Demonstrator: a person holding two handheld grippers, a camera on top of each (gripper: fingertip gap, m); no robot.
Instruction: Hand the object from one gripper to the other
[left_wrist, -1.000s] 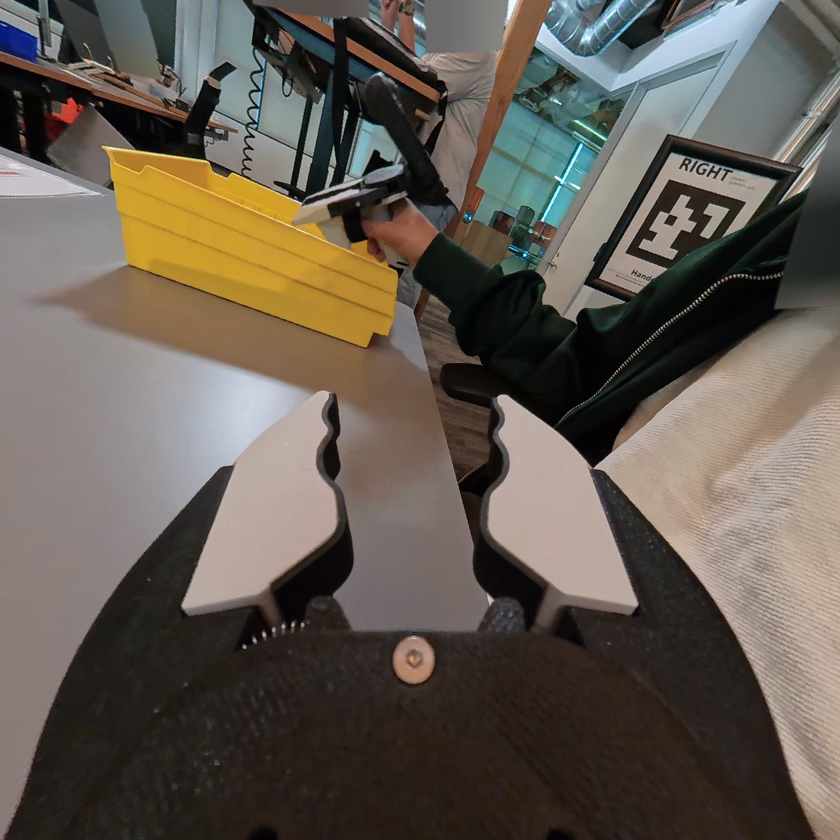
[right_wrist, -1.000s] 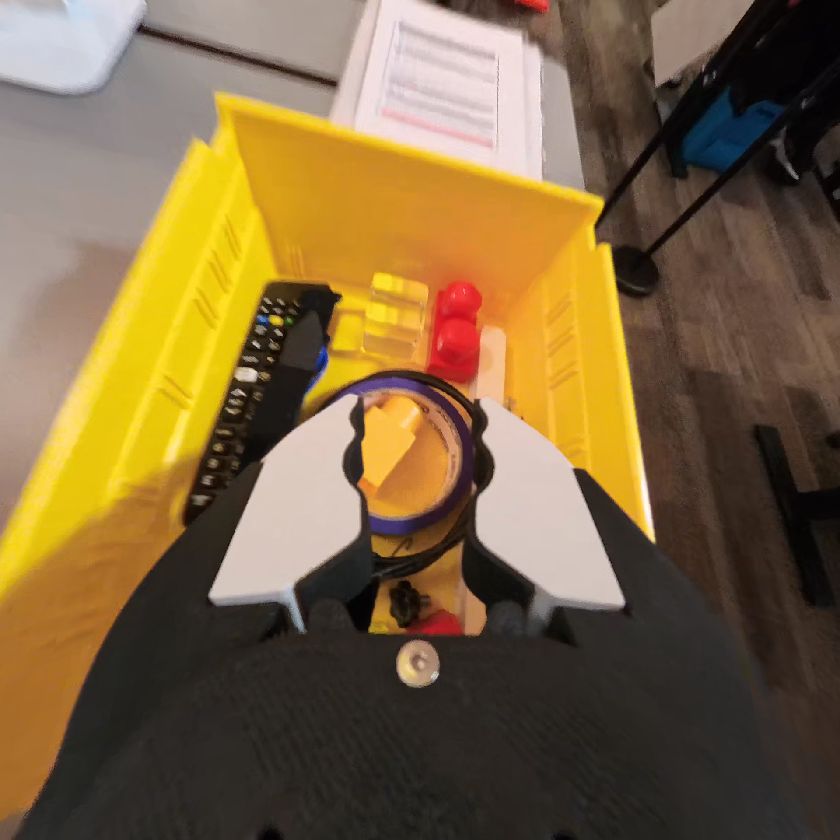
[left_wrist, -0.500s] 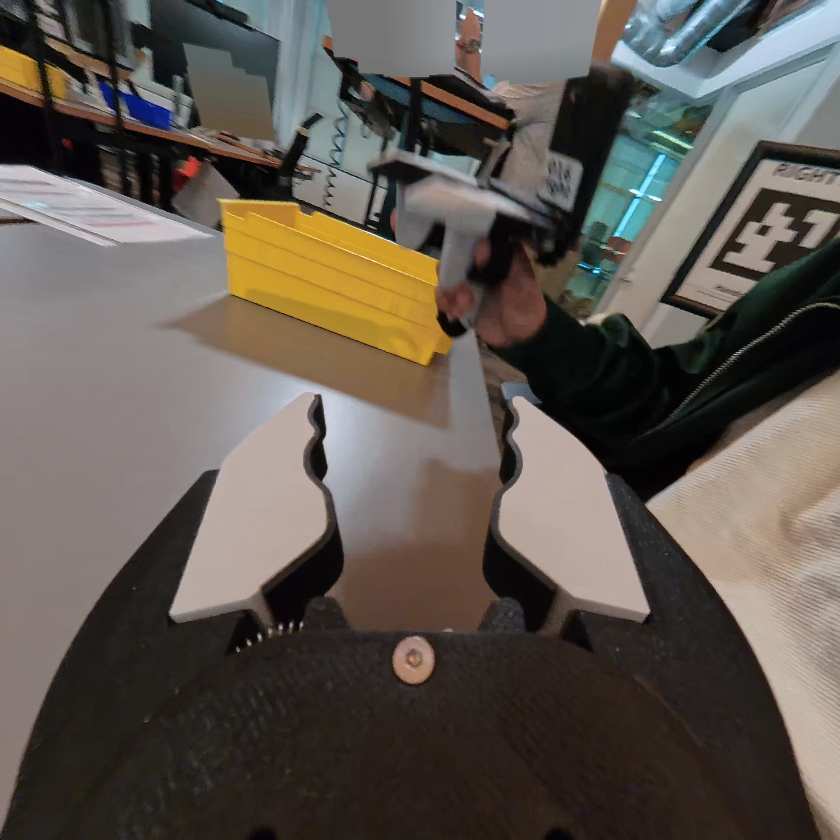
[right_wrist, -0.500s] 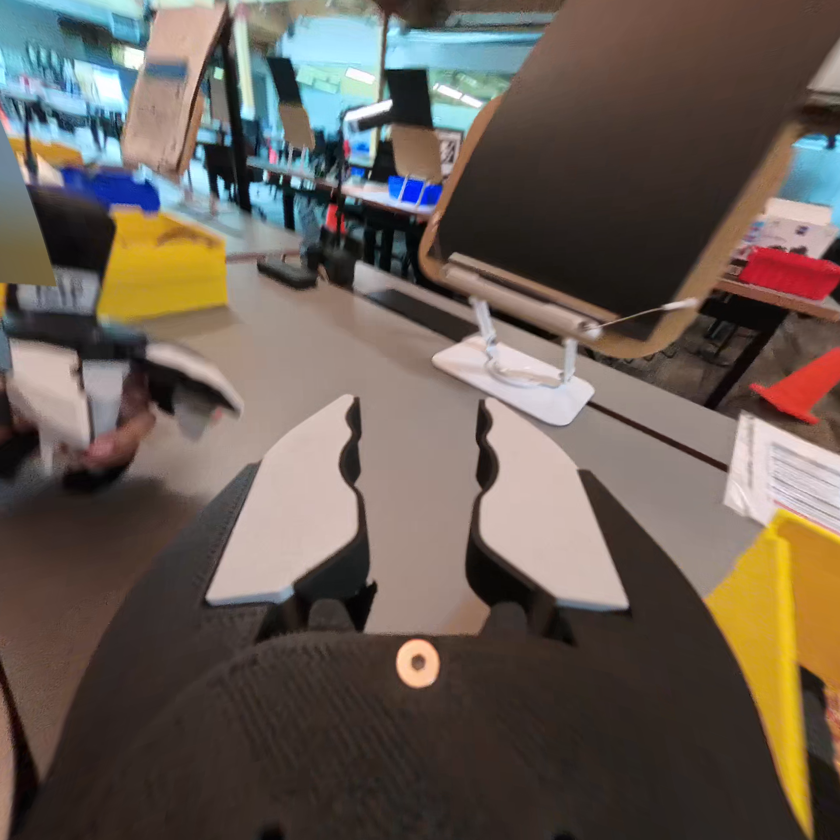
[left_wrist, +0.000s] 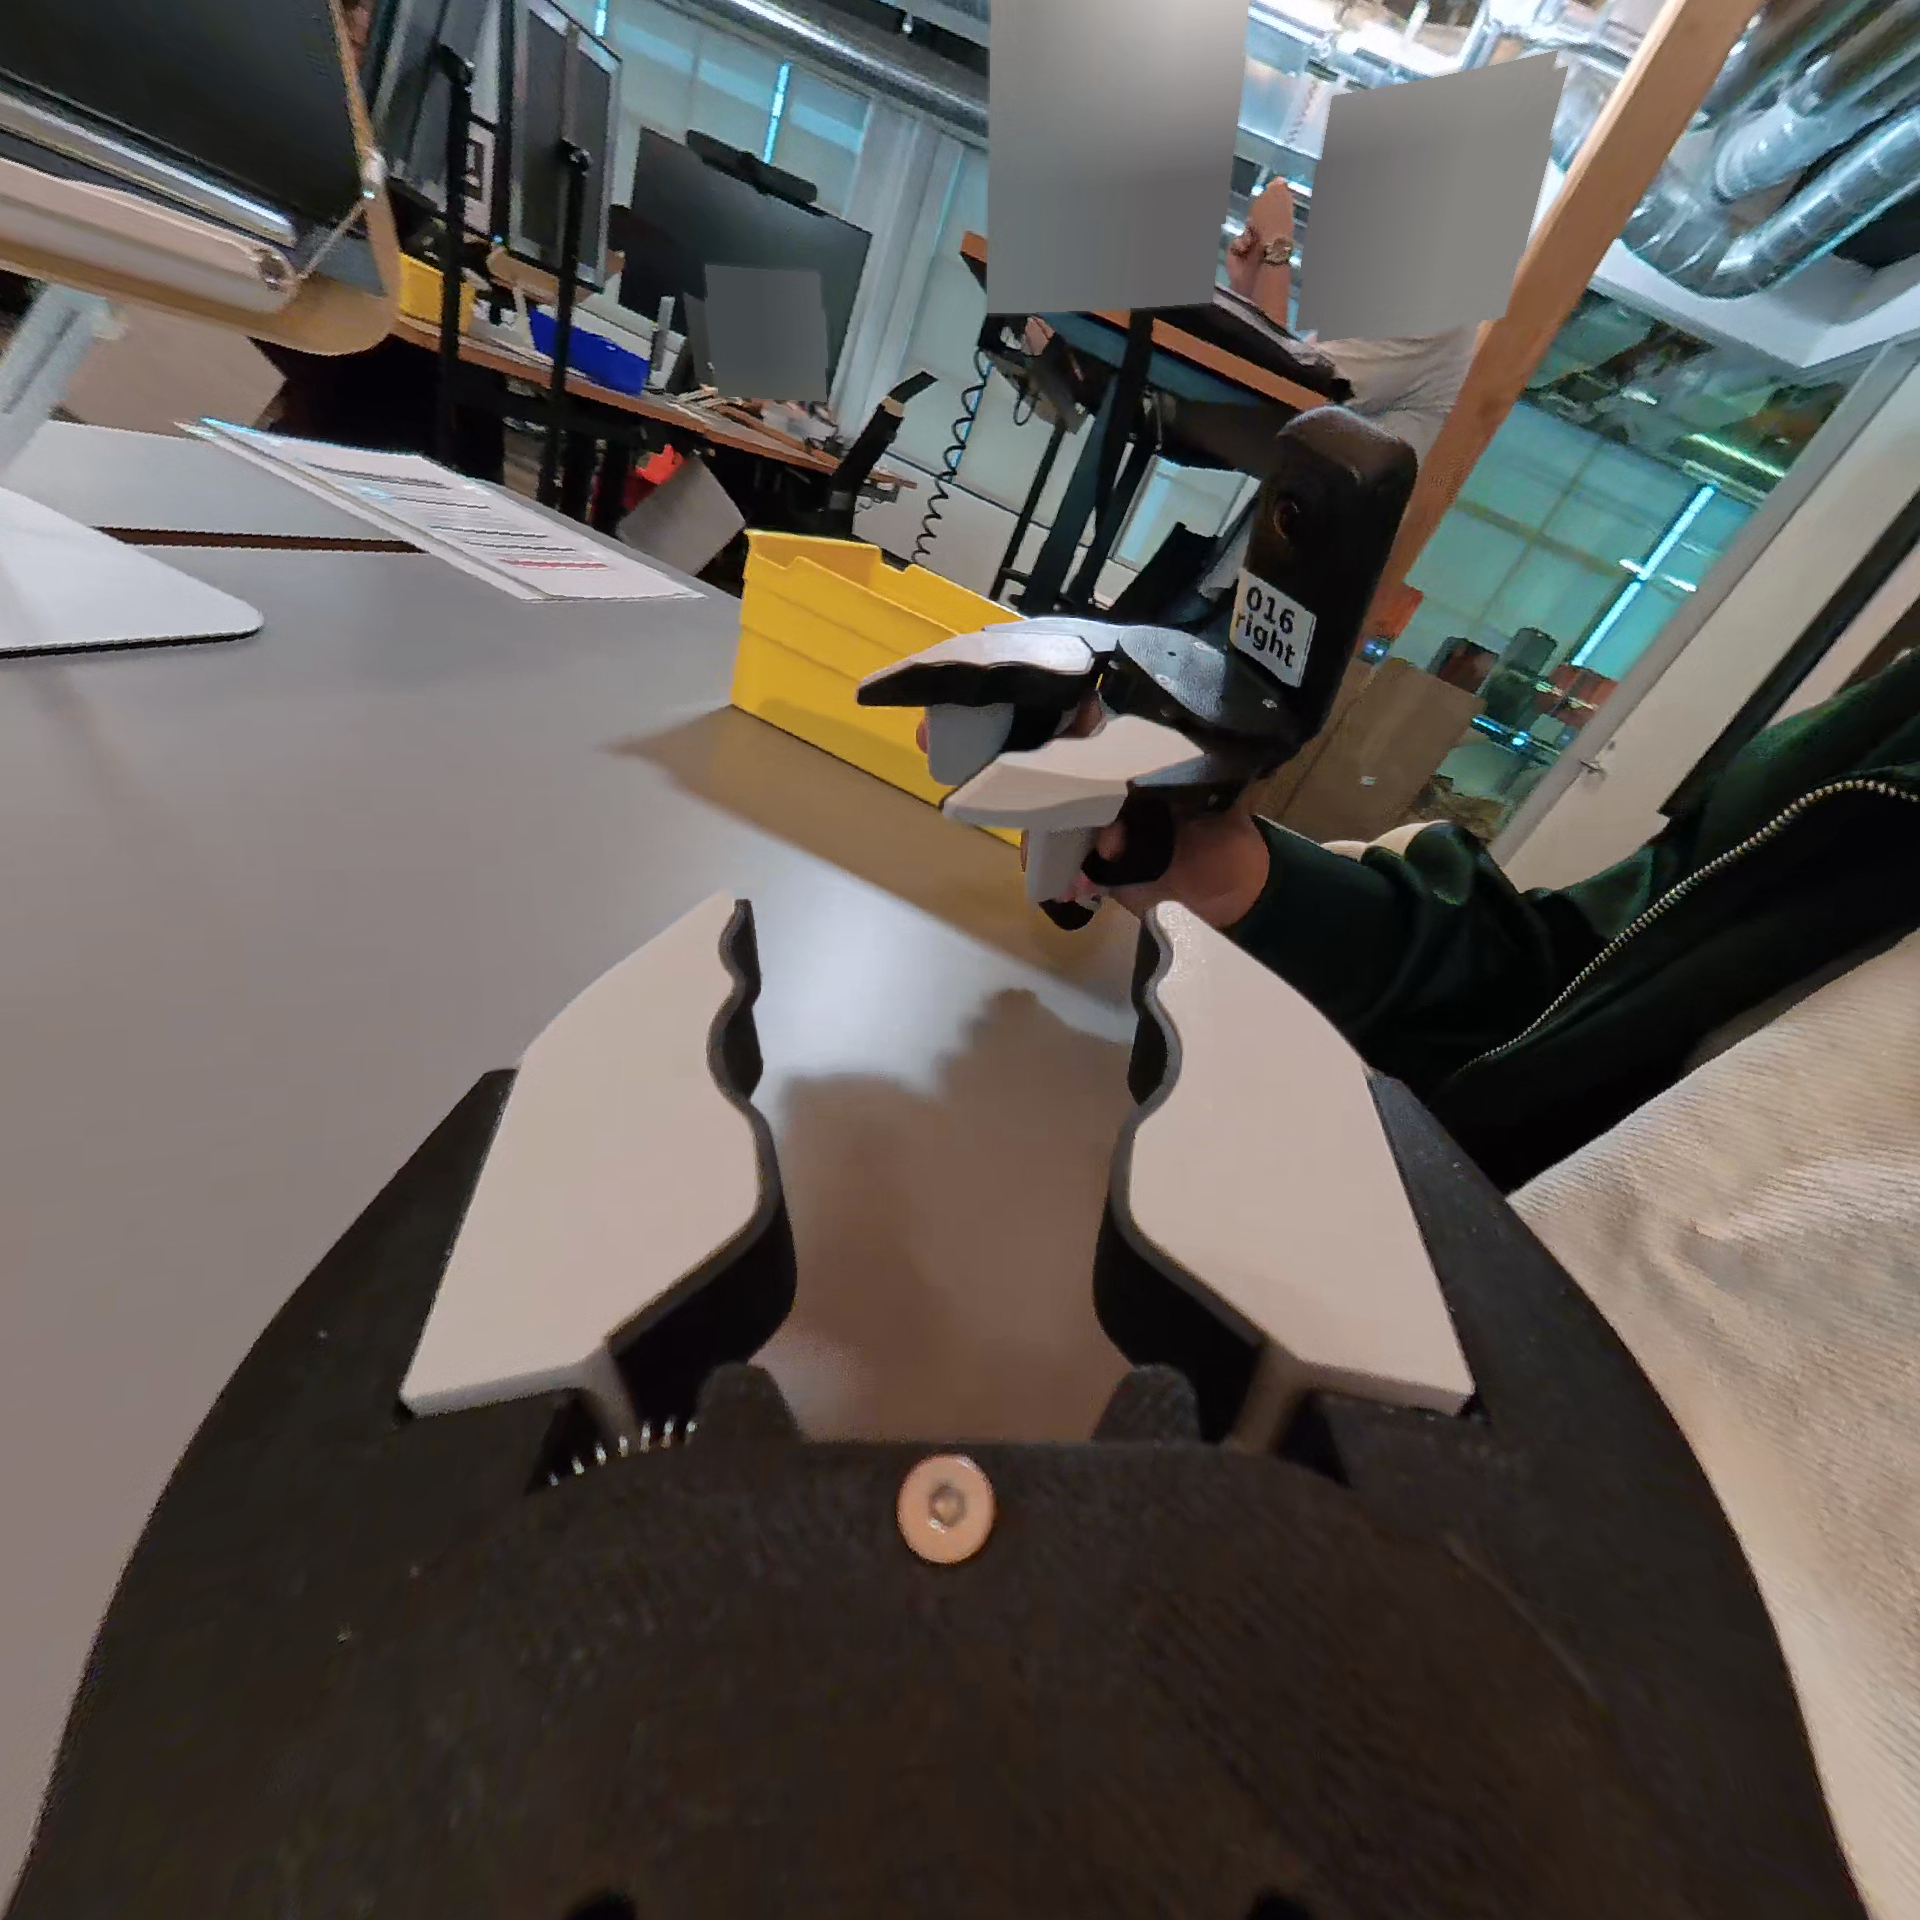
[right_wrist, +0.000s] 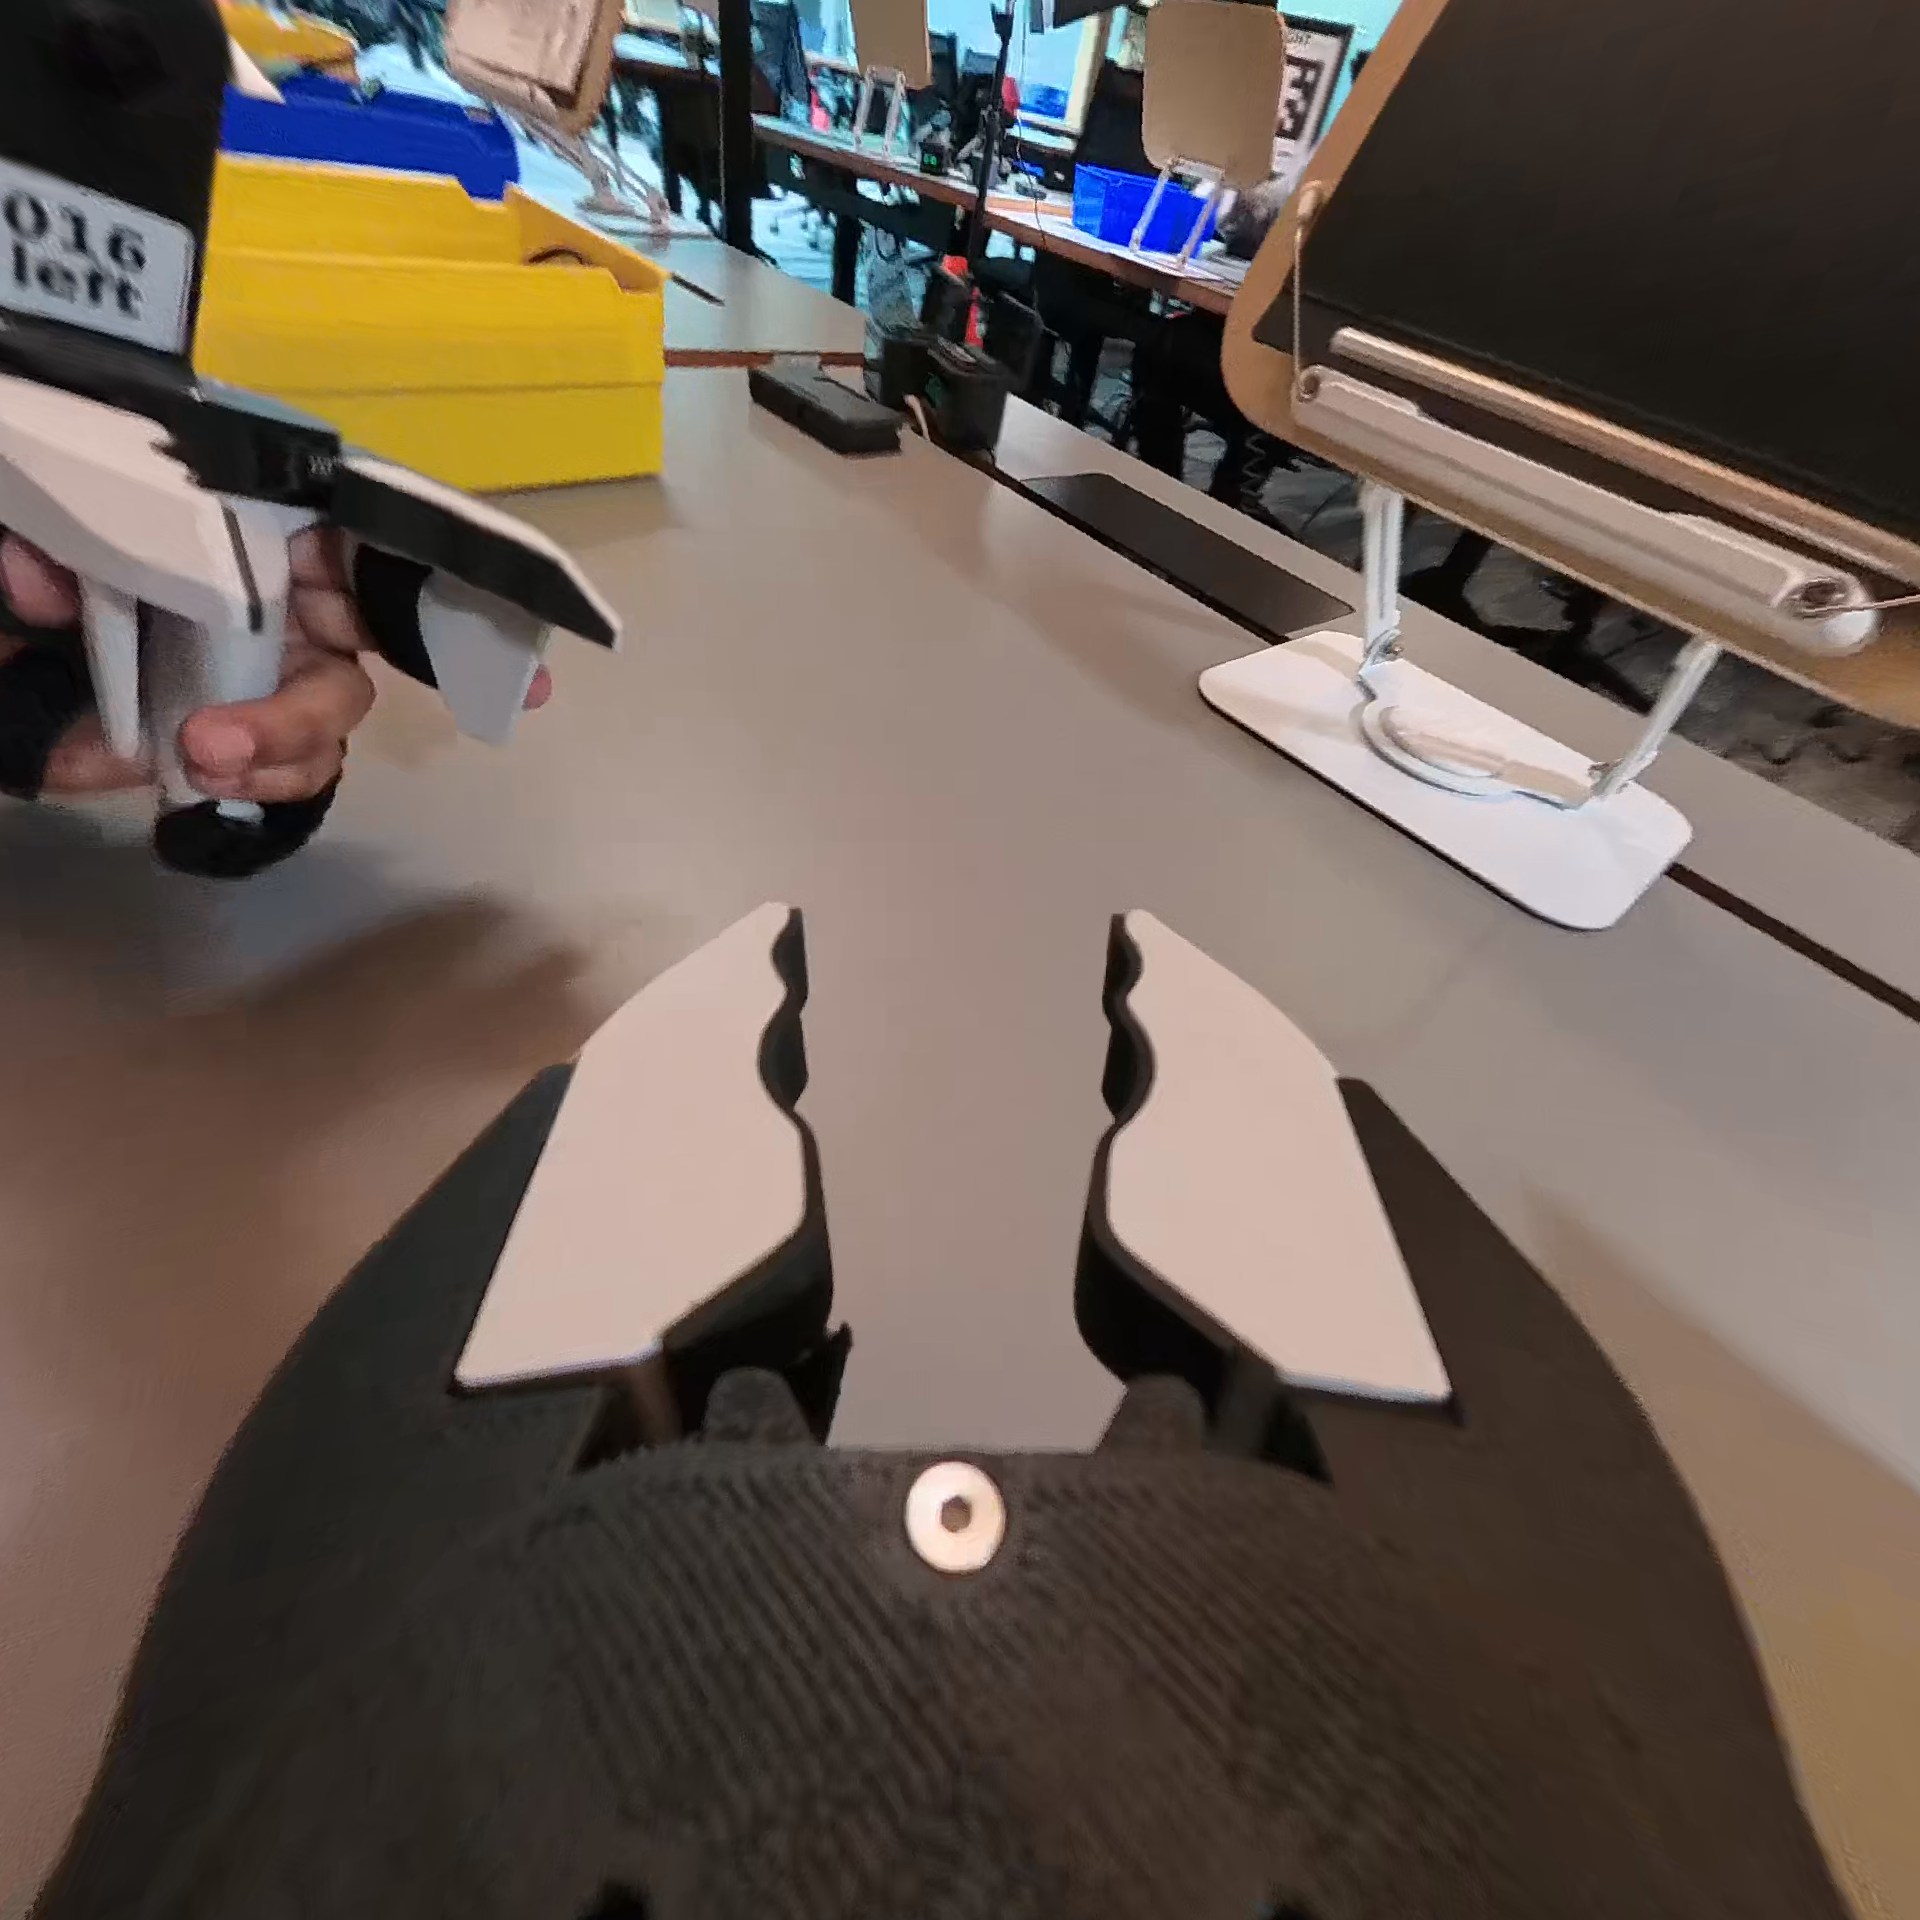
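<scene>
My left gripper (left_wrist: 948, 925) is open and empty, low over the grey table (left_wrist: 312, 883). My right gripper (right_wrist: 956, 925) is open and empty too, also low over the table. Each shows in the other's view: the right gripper (left_wrist: 883, 688) is held in a hand ahead and to the right, in front of a yellow bin (left_wrist: 831, 634), and the left gripper (right_wrist: 592, 623) is held in a hand at the far left. Nothing is between either pair of fingers. The bin's contents are hidden from here.
A tablet on a white stand (right_wrist: 1455, 800) rises at the right of the right wrist view; its base (left_wrist: 104, 613) shows at far left in the left wrist view. A paper sheet (left_wrist: 468, 520) lies behind. Another yellow bin (right_wrist: 436, 332) and black devices (right_wrist: 831, 410) stand farther back.
My right gripper has left the spot above the yellow bin's contents, swung round and come down over the table, still empty. My left gripper has turned left, and the right gripper is nearer to it.
</scene>
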